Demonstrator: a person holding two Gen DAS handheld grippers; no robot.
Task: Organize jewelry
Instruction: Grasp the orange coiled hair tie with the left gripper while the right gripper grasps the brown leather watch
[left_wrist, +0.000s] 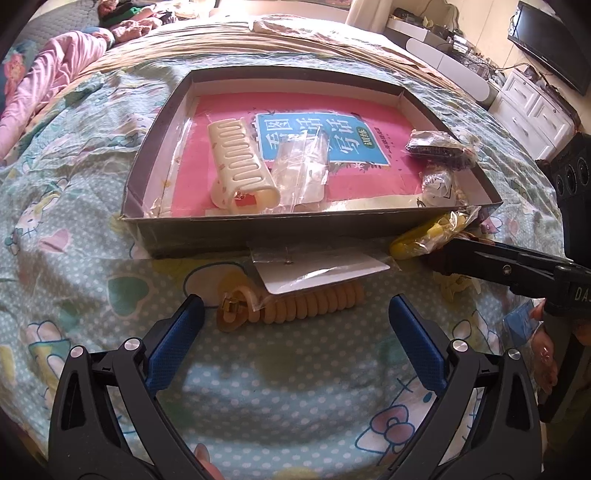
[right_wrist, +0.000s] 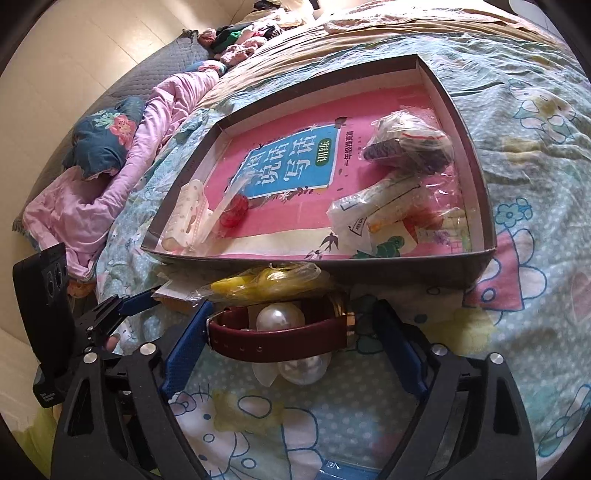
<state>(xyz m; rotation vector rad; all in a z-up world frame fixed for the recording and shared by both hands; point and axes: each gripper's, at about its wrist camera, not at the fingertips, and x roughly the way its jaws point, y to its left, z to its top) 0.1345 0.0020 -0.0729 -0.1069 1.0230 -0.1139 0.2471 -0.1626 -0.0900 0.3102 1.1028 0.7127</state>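
While the left gripper (left_wrist: 295, 332) hangs at the bottom of its view, its blue fingers (left_wrist: 177, 332) stand wide apart over the patterned bed cover (left_wrist: 258, 398), released and touching nothing. Just beyond their tips lies a beige hair claw (left_wrist: 288, 304), partly under a clear-wrapped white card (left_wrist: 317, 269).

At the lower middle of the right wrist view, the right gripper (right_wrist: 295, 332) has its fingers spread around a watch with a dark red strap (right_wrist: 277, 338); the left pad (right_wrist: 184, 350) meets the strap end, while the right pad sits just clear of the gold case, so no firm grip shows. Pearl clips (right_wrist: 280, 317) lie under the watch. Beyond, a yellow clip in plastic (right_wrist: 258, 286) rests against the wall of the shallow box (right_wrist: 369, 267). Inside, on a pink book (right_wrist: 288, 166), lie a cream claw (right_wrist: 186, 214) and bagged items (right_wrist: 402, 144).
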